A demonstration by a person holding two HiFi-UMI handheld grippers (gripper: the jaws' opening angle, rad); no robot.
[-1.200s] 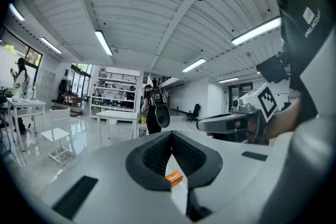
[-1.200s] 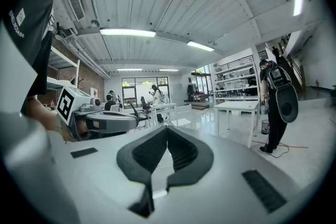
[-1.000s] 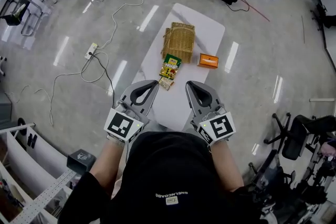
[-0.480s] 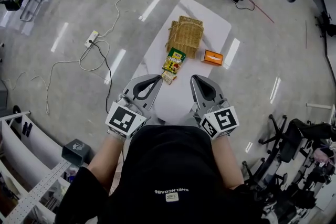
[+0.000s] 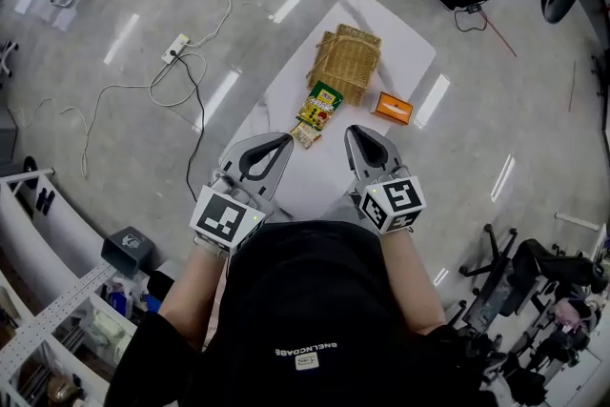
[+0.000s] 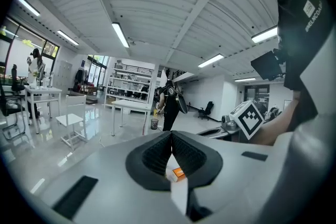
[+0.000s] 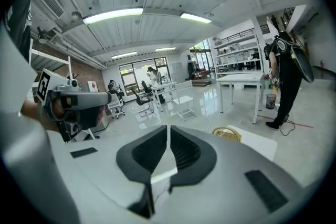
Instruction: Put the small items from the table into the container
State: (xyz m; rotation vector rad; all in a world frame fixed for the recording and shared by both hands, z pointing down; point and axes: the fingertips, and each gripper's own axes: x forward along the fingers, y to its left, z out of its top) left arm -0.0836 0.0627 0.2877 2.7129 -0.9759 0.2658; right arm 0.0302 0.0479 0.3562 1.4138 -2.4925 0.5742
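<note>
- My left gripper [image 5: 283, 142] has its jaws pressed together with nothing between them. It hangs over the near left edge of the table [image 5: 405, 52].
- My right gripper [image 5: 355, 133] is closed as well and empty, over the table's near right part.
- The wicker basket [image 5: 345, 62] sits on the far half, toward the left edge.
- The green snack packet [image 5: 322, 105] lies against the basket's near side.
- The small tan packet [image 5: 305, 136] lies just nearer than the green one, at the left edge, close to the left gripper's tip.
- The orange box [image 5: 393, 108] lies by the right edge, near the basket.
- All three items are outside the basket.
</note>
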